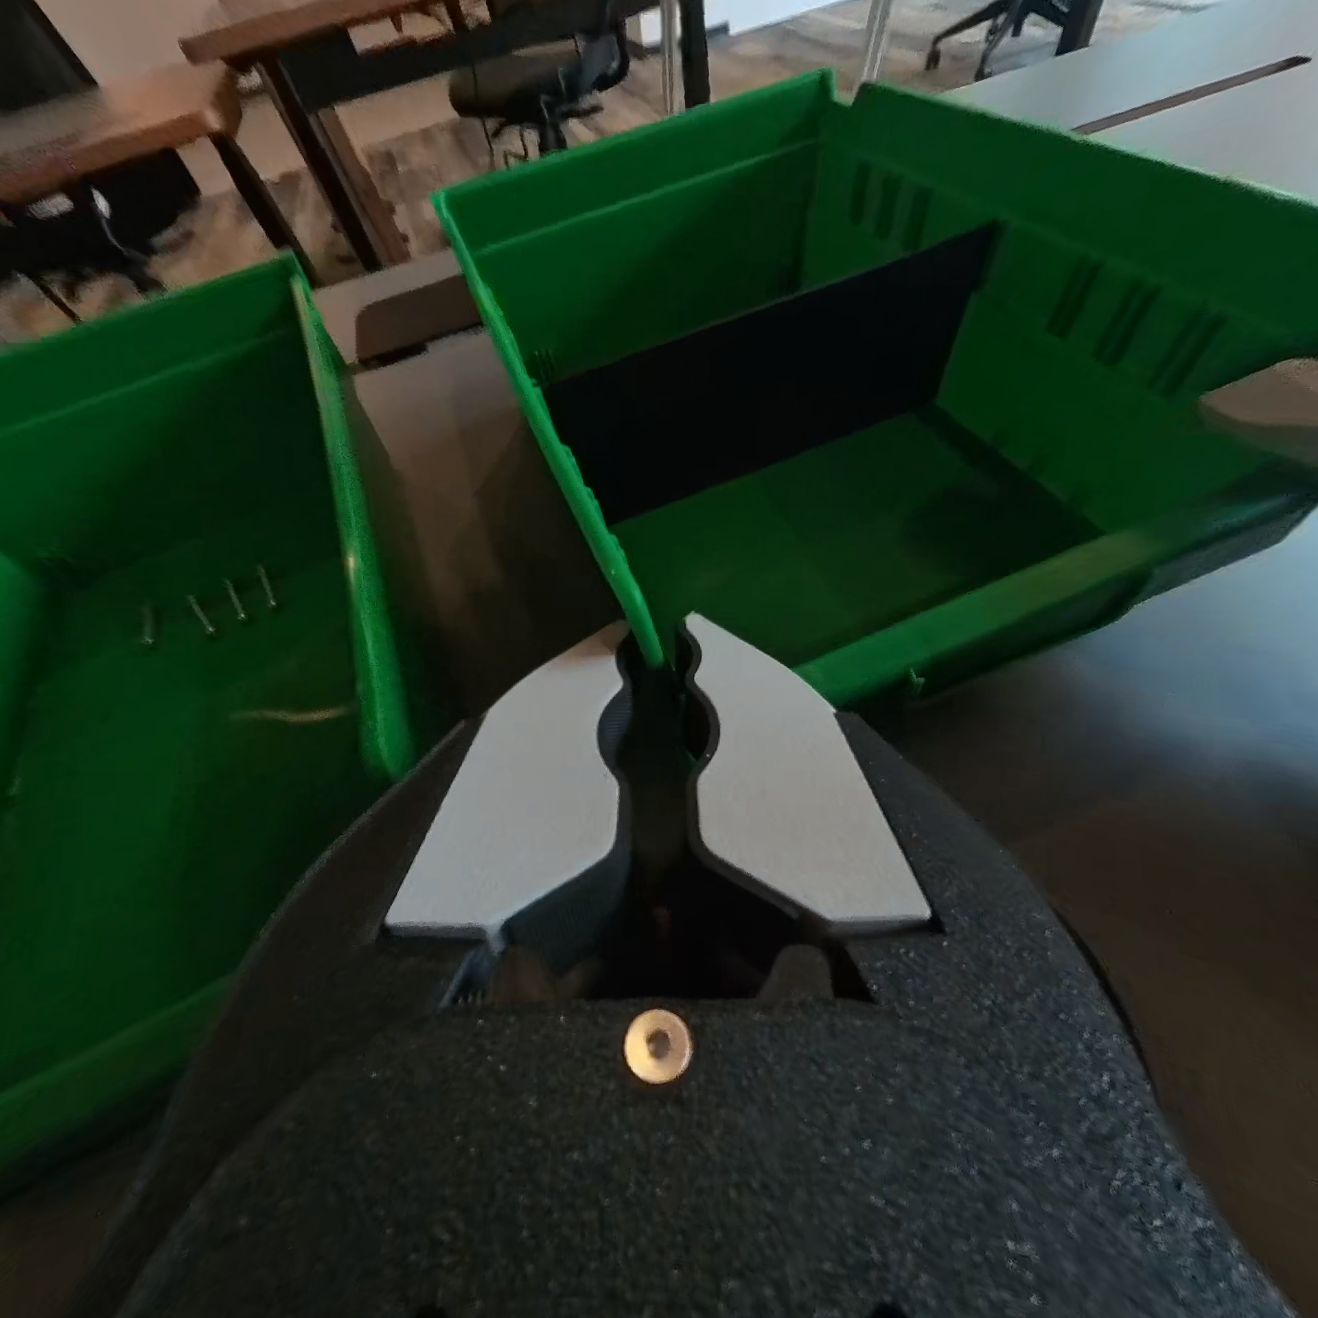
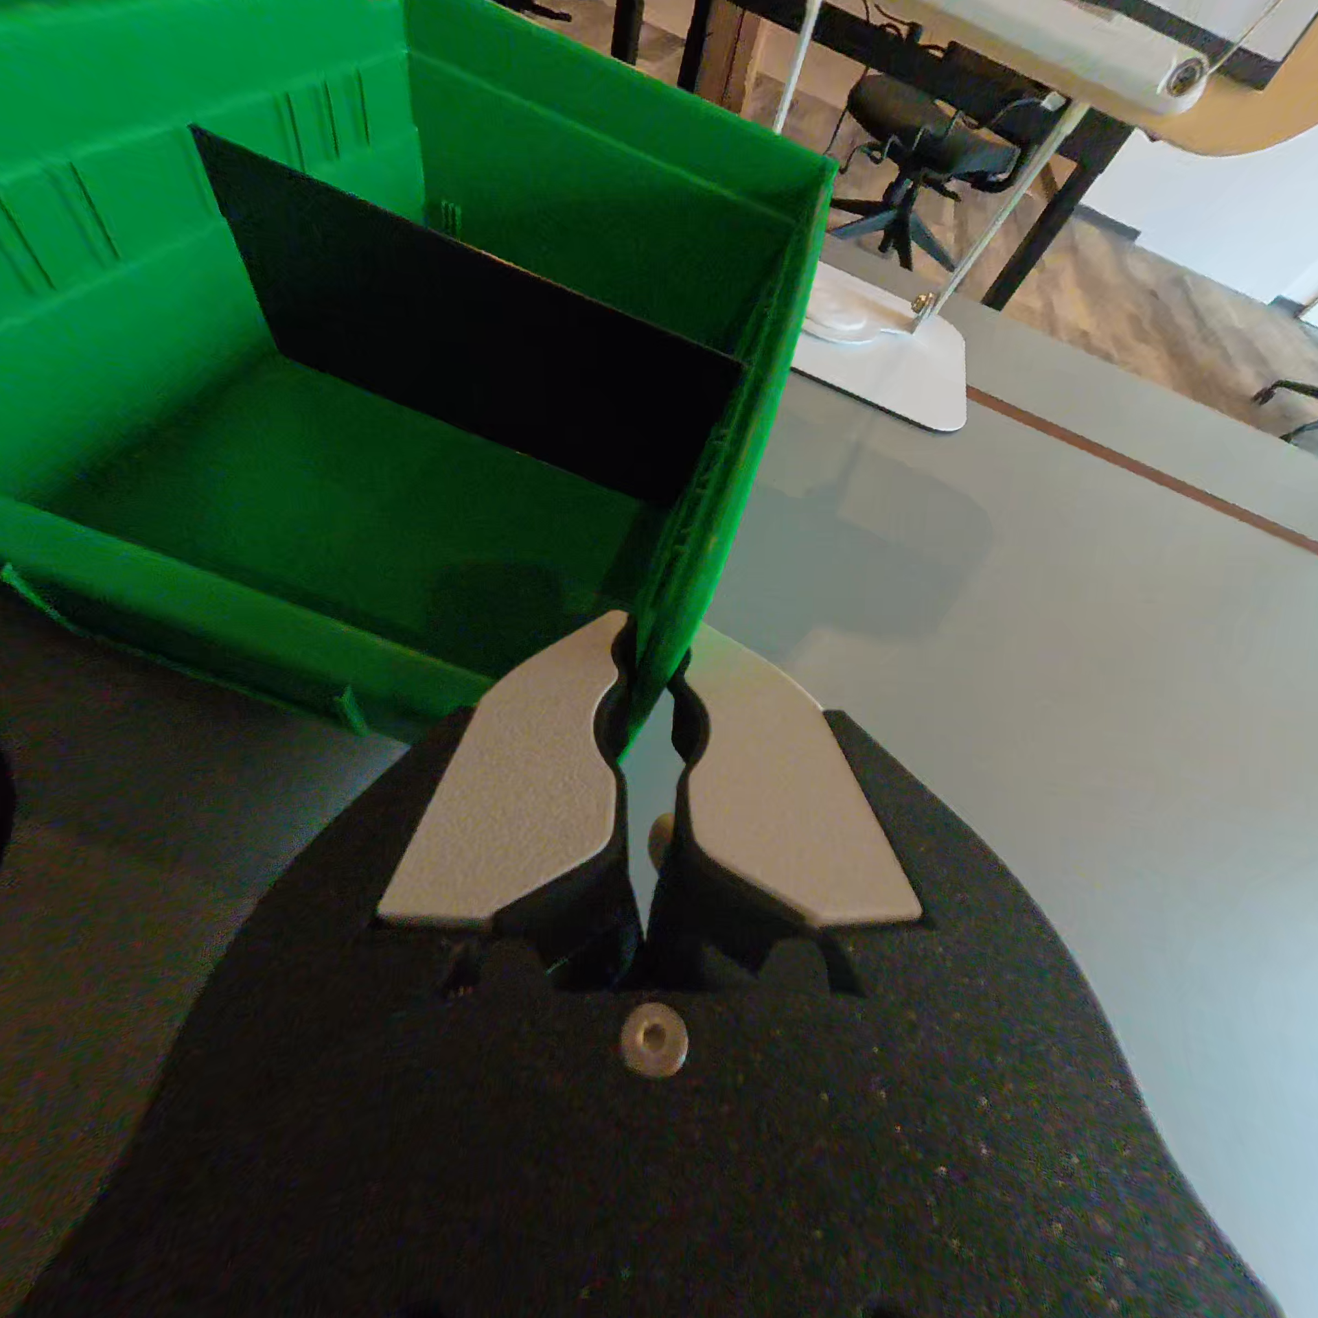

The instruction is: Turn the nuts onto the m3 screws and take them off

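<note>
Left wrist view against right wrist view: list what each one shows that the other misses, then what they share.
Only the left wrist view shows a second green bin to the left, with four small screws lying on its floor, and the left gripper shut on the divided bin's left wall.

Only the right wrist view shows a white lamp base on the grey table, and the right gripper shut on that bin's right wall.

Both show the green bin with its black divider, its near compartment empty.
</note>
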The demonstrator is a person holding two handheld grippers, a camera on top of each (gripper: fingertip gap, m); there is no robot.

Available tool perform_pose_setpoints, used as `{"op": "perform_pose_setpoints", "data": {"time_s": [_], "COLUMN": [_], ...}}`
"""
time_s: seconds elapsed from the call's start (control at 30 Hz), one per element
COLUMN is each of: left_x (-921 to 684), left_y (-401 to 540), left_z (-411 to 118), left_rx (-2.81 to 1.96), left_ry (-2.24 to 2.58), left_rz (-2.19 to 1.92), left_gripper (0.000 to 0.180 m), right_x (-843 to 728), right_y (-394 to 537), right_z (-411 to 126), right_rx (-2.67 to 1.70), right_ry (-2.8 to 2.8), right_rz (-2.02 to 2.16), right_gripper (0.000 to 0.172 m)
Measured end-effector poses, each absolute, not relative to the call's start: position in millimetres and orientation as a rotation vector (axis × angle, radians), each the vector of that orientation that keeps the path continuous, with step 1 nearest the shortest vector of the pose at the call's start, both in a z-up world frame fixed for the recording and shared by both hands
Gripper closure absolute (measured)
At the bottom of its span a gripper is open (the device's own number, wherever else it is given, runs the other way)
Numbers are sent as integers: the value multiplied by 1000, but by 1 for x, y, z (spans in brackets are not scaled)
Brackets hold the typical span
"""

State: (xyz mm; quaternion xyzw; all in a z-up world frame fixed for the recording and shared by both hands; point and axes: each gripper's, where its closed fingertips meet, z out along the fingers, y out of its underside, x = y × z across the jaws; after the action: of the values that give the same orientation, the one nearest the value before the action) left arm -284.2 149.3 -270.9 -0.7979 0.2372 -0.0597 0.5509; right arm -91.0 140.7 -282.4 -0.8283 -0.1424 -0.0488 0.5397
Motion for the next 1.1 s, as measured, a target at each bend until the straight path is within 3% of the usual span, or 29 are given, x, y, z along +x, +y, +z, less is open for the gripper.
{"op": "perform_pose_setpoints", "data": {"time_s": [0.6, 1.1], "left_x": [-160, 4], "left_y": [110, 94], "left_z": [-183, -185], "left_rx": [-1486, -1382], "left_ry": [675, 745], "left_rz": [-118, -195], "left_gripper": [172, 172], "right_x": [29, 191], "right_y": [98, 63], "right_z": [-212, -203], "right_rx": [-1741, -1670], "right_ry": [-344, -256], "right_rz": [-213, -368], "right_gripper": [167, 167]}}
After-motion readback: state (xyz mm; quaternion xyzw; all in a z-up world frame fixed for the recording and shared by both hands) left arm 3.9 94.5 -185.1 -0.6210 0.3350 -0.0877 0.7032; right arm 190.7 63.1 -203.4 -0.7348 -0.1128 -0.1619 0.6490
